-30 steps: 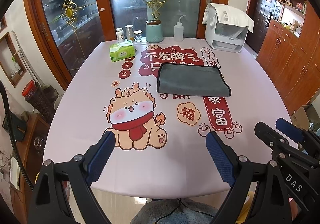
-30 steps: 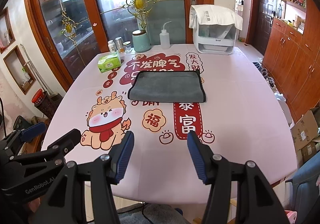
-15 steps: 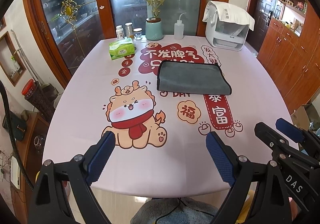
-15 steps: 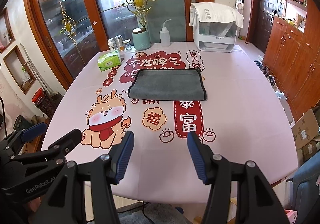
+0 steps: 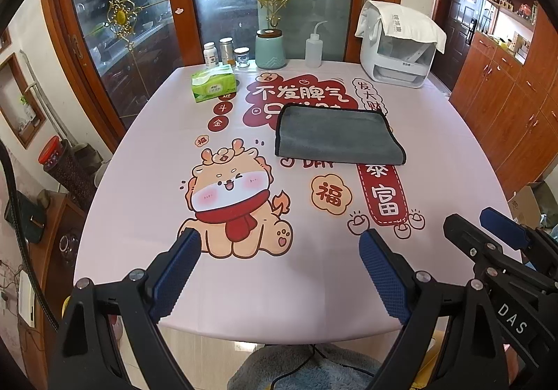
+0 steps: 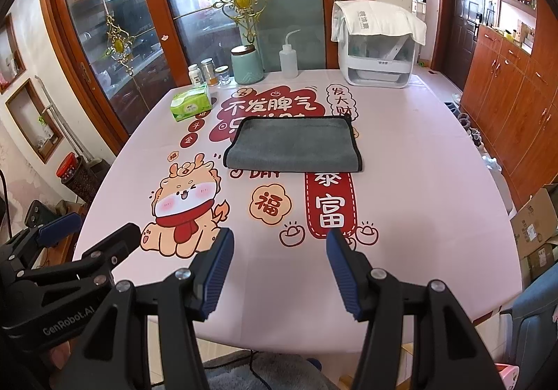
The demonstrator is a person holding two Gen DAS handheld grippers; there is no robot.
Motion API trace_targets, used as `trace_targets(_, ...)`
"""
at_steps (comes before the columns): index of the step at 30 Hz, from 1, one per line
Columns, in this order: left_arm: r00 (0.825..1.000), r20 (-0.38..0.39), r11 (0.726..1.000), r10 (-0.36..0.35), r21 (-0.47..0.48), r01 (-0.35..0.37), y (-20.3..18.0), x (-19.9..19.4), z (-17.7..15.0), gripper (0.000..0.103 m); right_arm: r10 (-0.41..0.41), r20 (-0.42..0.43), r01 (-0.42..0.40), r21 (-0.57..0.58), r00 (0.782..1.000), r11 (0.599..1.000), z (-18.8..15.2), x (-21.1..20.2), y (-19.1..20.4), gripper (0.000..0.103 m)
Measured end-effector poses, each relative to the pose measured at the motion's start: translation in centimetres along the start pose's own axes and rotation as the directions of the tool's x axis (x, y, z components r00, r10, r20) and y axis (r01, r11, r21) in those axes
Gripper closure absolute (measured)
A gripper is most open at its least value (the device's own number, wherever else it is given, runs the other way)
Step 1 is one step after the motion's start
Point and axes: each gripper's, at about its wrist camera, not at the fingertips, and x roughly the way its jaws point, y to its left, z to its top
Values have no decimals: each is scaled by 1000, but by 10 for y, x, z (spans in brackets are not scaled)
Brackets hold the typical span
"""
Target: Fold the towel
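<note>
grippers hung side by side above the near edge of the table, both gaping wide and holding nothing. left gripper (image 5: 279, 243) showed its blue ribbed pads (image 5: 176, 276) spread well apart over the cartoon dragon print (image 5: 232, 201), and its black frame also appeared at the lower left of the right wrist view. right gripper (image 6: 279, 240) had its pads (image 6: 218, 271) likewise splayed, empty between them, above the red banner print (image 6: 329, 203); its black arm showed at the lower right of the left wrist view.

further out, the grey towel (image 5: 336, 139) lay flat near the middle of the pink tablecloth (image 5: 139, 215), well apart from both grippers. it looked already folded over once, a dark-bound edge running round it, and it partly covered the large red lettering. in the right wrist view the towel (image 6: 294, 147) sat straight ahead of the spread fingers.

beyond the towel, a green tissue pack (image 5: 214, 86) rested toward the far left. along the far edge stood three small jars (image 5: 226, 53), a teal canister (image 5: 270, 48) and a squeeze bottle (image 5: 314, 46), all upright. a white appliance (image 5: 399, 51) with a white cloth draped over its top stood at the far right corner, before the glass doors.
</note>
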Motion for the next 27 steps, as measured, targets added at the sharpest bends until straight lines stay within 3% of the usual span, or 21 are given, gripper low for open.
trace_targets(27, 1000, -13, 1000, 6, -11, -7, 8, 4, -8, 12, 9, -15, -9, -2, 1000, 1000, -7, 2, 11, 47)
